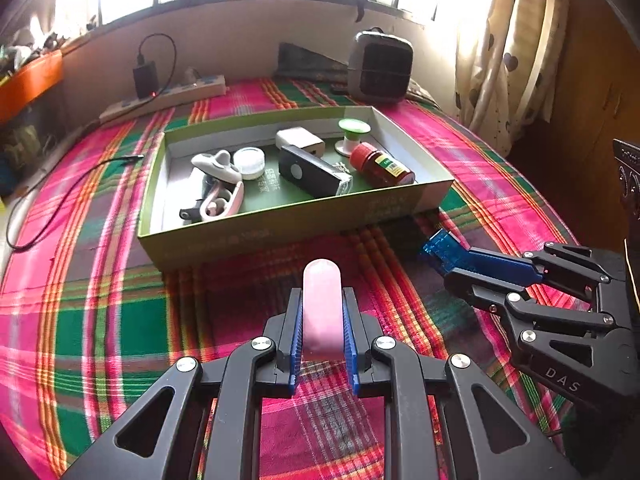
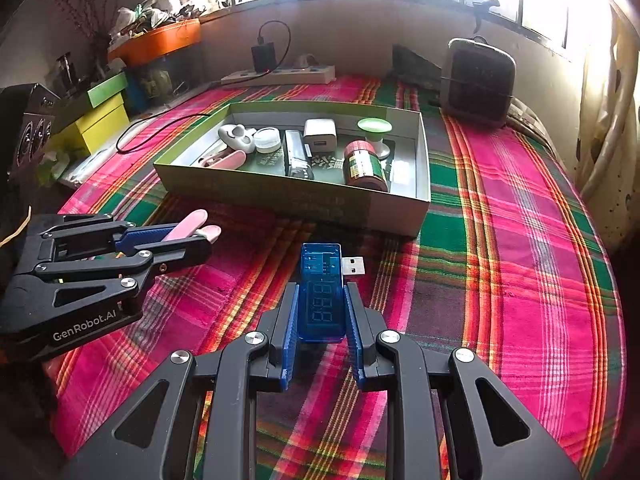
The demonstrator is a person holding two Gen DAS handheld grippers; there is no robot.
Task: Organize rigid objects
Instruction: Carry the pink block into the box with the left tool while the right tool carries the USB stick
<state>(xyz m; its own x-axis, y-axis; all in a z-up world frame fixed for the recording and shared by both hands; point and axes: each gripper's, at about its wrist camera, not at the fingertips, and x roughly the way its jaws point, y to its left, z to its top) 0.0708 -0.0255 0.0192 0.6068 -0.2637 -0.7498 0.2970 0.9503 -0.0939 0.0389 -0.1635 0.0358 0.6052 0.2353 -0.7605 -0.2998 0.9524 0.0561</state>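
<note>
Two grippers, each loaded, before a shallow box on plaid cloth.

Left gripper [image 1: 322, 316]: fingers closed on pink clip [image 1: 322, 312], held above the cloth at 6 o'clock of the box [image 1: 280, 232]. Right gripper [image 2: 321, 312]: fingers closed on blue USB tester [image 2: 322, 292], plug pointing to 3 o'clock. Box holds red-capped bottle [image 1: 380, 164], black case [image 1: 312, 172], white charger [image 1: 300, 140], green spool [image 1: 350, 132].

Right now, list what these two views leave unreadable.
- Tray side printing: too blurred, both views.
- Red bottle label text: too small.
- Pink object lower end: hidden between left tongs.
- USB meter digits: unlit, right view, gripped by right tongs.
</note>
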